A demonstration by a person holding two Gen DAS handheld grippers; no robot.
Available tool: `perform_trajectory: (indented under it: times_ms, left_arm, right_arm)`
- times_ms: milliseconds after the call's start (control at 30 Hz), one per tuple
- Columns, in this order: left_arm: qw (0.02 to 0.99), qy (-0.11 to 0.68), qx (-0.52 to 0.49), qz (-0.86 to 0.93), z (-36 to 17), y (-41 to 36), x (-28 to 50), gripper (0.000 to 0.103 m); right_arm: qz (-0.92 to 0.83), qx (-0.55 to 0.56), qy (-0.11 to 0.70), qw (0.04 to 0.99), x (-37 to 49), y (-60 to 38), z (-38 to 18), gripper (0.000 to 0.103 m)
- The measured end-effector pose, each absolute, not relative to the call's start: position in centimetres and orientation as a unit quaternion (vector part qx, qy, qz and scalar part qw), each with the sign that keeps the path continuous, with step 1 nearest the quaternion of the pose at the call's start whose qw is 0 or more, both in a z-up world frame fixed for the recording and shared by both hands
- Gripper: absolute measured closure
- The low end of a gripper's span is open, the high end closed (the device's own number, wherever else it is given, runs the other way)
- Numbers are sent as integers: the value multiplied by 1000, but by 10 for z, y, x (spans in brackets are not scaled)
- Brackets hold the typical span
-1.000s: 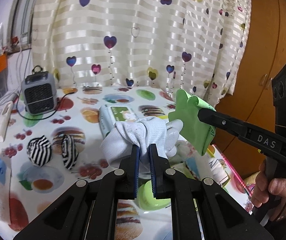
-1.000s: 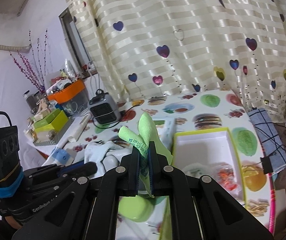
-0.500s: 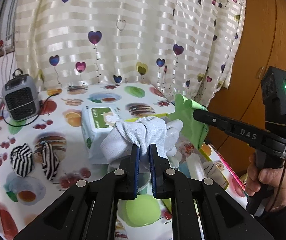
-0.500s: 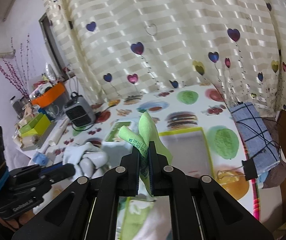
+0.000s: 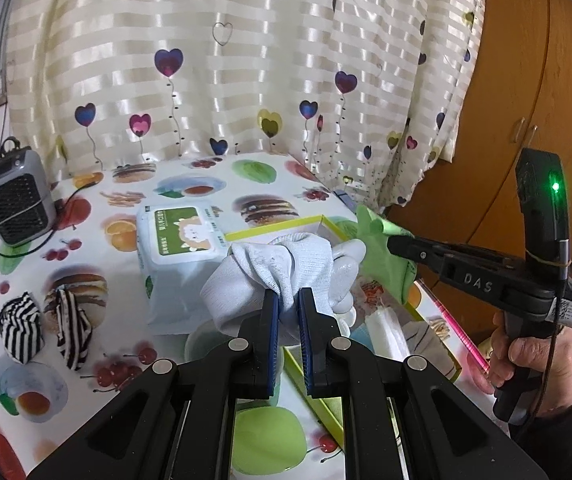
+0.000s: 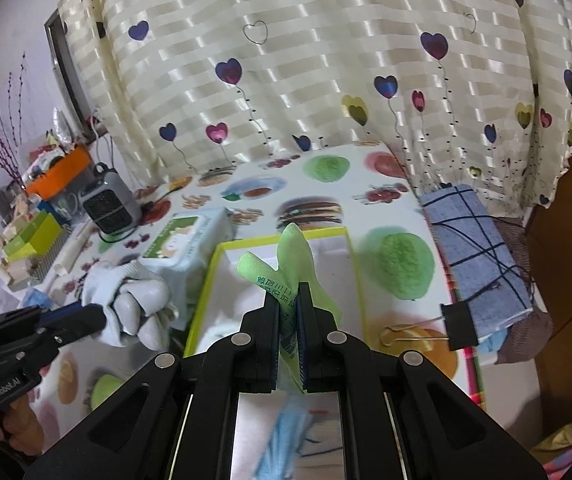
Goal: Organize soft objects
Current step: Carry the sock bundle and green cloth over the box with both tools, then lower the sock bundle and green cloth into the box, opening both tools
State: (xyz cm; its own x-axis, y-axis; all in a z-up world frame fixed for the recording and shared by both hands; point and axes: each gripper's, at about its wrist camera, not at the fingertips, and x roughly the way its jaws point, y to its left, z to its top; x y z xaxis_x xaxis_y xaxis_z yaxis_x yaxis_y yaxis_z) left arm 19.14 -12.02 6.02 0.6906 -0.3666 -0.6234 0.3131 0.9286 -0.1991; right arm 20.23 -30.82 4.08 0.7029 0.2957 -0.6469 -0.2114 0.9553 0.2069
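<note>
Hovering over the yellow-rimmed box point(image 6: 356, 264) on the counter point(image 5: 214, 178), the right gripper point(image 6: 288, 312) has its jaws pinched on a green cloth point(image 6: 292, 254) while the left gripper point(image 5: 288, 312) clamps a white work glove point(image 5: 286, 268) beside it, seemingly so both can drop inside.

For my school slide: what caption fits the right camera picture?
Right gripper holds a green cloth above a yellow-edged box.
</note>
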Motion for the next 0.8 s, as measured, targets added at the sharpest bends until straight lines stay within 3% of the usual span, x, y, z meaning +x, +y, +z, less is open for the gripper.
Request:
perform_trajectory:
  times_ms: [367,433,567,800]
  left_arm:
    - [912,358,-27,-198,54,-135,198,94]
    - [911,360,-25,-200,53,-137,200,94]
    - [908,365,-23,-205,50,-143,201,94]
    - [907,363,-23,-211,53,-151,207,94]
  right_arm:
    - [142,99,430,886,218,-317,-4,93]
    - [145,99,419,891,213,-318,0,87]
    - [151,96,408,895,203,-316,8,63]
    - [147,113,391,901,189,-323,15,62]
